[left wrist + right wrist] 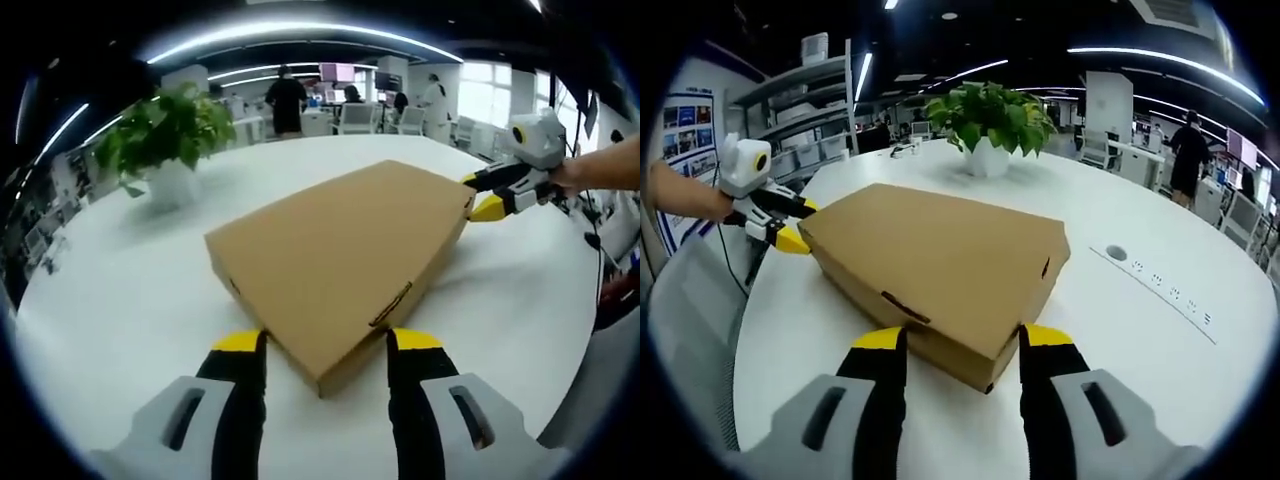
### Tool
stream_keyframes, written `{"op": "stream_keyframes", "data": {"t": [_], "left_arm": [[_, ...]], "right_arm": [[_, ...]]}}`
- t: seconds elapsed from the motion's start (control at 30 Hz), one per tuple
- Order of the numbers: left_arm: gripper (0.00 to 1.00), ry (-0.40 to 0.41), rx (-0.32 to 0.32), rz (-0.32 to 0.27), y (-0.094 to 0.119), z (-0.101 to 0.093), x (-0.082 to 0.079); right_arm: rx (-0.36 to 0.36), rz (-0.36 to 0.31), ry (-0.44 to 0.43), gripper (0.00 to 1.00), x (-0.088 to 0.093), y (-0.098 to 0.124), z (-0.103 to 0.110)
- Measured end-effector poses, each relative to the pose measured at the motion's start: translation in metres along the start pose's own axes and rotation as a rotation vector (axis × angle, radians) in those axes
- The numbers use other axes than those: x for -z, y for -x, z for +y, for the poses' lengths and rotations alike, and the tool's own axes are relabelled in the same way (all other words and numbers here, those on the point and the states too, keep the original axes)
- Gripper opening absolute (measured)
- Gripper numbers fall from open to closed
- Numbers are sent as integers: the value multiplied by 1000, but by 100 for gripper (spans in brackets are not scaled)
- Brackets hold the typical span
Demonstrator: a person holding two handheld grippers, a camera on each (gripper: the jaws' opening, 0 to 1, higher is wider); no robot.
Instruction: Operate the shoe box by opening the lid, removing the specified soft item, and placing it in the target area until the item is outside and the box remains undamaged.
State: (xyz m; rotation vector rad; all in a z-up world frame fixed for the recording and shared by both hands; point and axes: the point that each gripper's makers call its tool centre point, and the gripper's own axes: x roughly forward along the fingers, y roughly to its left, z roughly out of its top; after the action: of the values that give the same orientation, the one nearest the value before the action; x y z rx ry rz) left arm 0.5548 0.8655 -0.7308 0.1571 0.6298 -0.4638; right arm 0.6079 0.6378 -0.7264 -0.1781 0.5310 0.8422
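1. While the brown cardboard shoe box [340,265] lies flat and shut on the white round tabletop [120,310] in the left gripper view, the left hand-held gripper [328,345] stands at six o'clock with its yellow-tipped jaws spread apart, one on either side of the box's near corner, not pinching it.
2. At two o'clock in that view, the right hand-held gripper [488,196], held in a person's hand [570,176], meets the far corner of the box; its jaws look parted around the corner, but whether they press on it cannot be told.
3. A potted green plant [165,140] in a white pot stands on the tabletop at ten o'clock, well apart from the box.
4. People [286,98] stand among the office desks at twelve o'clock.
5. Turning to the right gripper view, the shoe box [940,265] lies in the middle with its lid closed, and the right hand-held gripper [962,345] at six o'clock straddles the near corner, jaws apart.
6. The left hand-held gripper [785,225] reaches the box's far corner at nine o'clock.
7. The potted green plant [988,125] stands beyond the box at twelve o'clock.
8. A round cable port [1117,254] sits in the tabletop [1160,330] at three o'clock.
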Motion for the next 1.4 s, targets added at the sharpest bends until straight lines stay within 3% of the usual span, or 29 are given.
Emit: {"op": "stream_keyframes", "data": {"t": [0.7, 1.4], "left_arm": [[46, -58, 90, 29, 19, 11, 13], [47, -169, 198, 94, 47, 22, 28]], "right_arm": [[69, 9, -74, 40, 8, 12, 40], [124, 8, -120, 35, 22, 30, 103]]}}
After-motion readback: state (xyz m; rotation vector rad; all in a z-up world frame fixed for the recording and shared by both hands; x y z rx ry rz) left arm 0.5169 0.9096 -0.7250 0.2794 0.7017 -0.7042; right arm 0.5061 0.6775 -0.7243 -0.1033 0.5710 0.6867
